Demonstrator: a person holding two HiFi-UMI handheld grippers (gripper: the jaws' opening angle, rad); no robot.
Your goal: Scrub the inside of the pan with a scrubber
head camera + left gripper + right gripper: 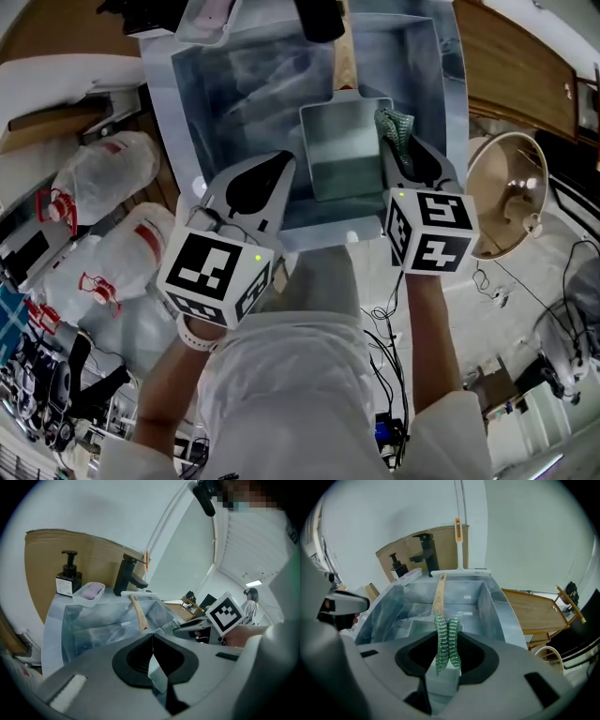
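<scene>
The pan (342, 150) lies in the sink (187, 141), toward the near wall, with its wooden handle (344, 56) pointing at the sink's far rim. The left gripper (281, 173) is clamped on the pan's thin rim at the sink's near left. The right gripper (398, 155) pinches the green scrubber (396, 127) at the near right, and the scrubber looks to be at the pan's edge rather than down on its floor. The likeliest trouble is the pan pivoting or skating on the sink floor once scrubbing pressure comes on, since only a narrow bite of rim holds it. The scrubber is also gripped low, so its free upper part may fold or pull out. Only the head view shows the pan's bare inside and both grippers together. The left gripper view alone shows the sliver of pan rim between the jaws, plus the faucet (129, 576) and soap bottle (68, 578) at the sink's far rim. The right gripper view alone shows the scrubber doubled over between its jaws.
</scene>
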